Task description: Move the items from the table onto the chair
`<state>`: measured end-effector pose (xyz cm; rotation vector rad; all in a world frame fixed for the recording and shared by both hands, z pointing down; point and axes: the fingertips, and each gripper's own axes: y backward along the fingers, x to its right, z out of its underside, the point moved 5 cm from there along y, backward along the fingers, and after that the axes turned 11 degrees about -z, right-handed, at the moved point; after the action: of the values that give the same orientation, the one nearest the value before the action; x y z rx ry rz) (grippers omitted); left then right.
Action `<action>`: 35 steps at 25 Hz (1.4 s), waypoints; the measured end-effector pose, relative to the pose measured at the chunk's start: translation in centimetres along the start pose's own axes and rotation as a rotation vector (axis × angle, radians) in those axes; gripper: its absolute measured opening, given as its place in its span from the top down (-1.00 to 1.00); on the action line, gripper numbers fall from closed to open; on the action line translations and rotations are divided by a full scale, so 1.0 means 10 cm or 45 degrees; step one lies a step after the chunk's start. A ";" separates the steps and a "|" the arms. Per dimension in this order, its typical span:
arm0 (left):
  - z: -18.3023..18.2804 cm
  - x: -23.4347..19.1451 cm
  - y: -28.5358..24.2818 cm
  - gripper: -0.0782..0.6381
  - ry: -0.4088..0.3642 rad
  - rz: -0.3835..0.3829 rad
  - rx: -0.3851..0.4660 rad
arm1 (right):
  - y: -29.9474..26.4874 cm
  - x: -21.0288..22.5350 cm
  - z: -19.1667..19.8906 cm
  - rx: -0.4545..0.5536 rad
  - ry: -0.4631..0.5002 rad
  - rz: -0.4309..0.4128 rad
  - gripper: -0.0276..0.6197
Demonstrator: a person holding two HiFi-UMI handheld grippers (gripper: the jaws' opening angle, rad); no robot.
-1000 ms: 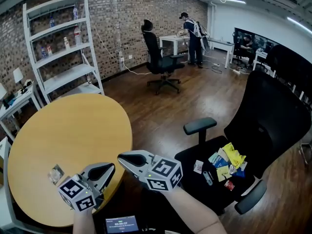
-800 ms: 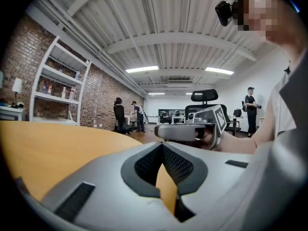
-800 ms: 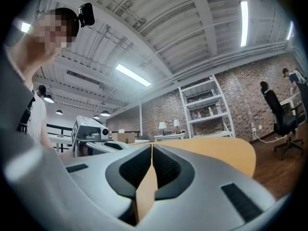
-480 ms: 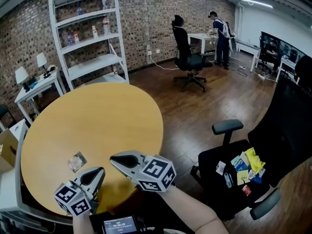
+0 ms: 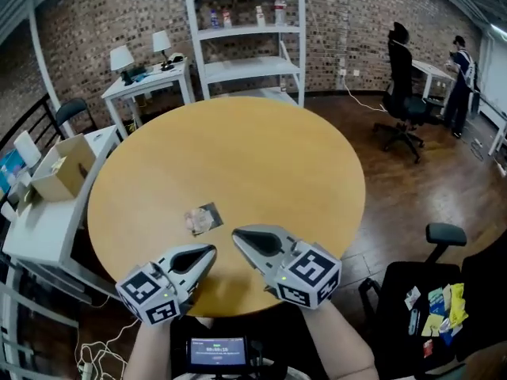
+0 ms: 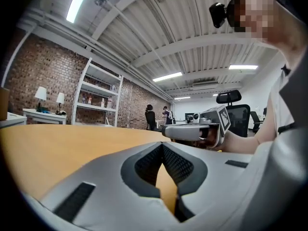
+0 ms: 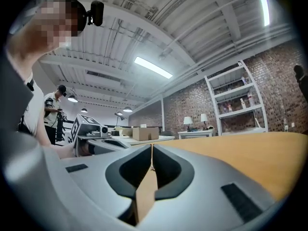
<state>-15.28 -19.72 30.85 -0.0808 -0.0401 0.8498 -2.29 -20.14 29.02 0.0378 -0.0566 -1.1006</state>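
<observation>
A: Where's the packet (image 5: 203, 218) lying?
B: Sitting on the bench (image 5: 277, 157), just ahead, between left gripper (image 5: 209, 251) and right gripper (image 5: 237, 235). Both sets of fingers (image 5: 257, 244) are pressing together, holding nothing. Neither is looking nearer.

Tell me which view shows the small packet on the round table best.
The head view: the small packet lies in full sight on the round table. Both gripper views skim the tabletop edge-on and don't show it.

Grey left tongs (image 5: 211, 250) and right tongs (image 5: 237, 235) each bear black-and-white square markers.
</observation>
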 end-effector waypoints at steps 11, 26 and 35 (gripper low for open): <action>-0.08 -0.32 0.35 0.75 -0.002 -0.074 0.025 | -0.56 -0.26 -0.01 -0.081 0.032 -0.093 0.87; -0.07 -0.30 0.18 0.76 0.015 -0.013 -0.117 | -0.67 -0.18 -0.01 -0.163 -0.016 -0.068 0.87; 0.00 -0.33 0.18 0.76 0.023 -0.011 -0.111 | -0.71 -0.14 0.11 -0.217 -0.035 -0.066 0.87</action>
<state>-18.78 -21.06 30.70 -0.1700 -0.0601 0.8389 -9.33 -22.07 29.62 -0.1292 0.0134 -1.1545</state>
